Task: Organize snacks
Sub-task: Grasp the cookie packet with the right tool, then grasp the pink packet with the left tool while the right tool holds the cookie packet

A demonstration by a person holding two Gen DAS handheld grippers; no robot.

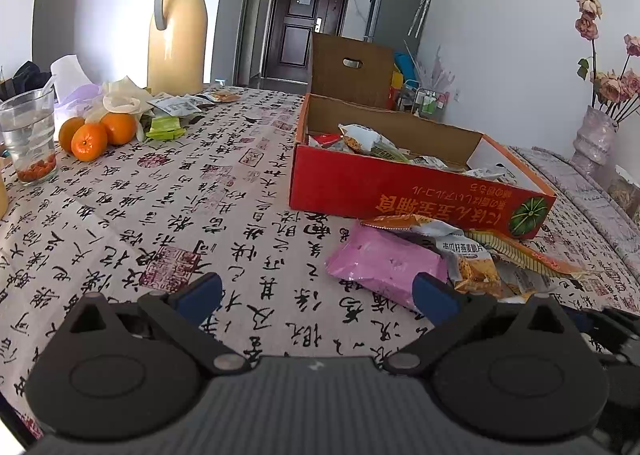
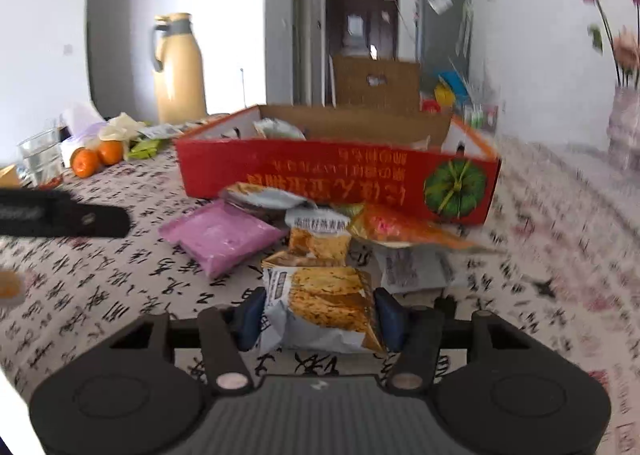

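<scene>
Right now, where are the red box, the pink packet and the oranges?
red box [image 1: 400, 195]: left wrist view, on its printed front wall.
pink packet [image 2: 224, 239]: right wrist view, on its flat top face.
oranges [image 1: 89, 141]: left wrist view, on the front orange's peel.
</scene>
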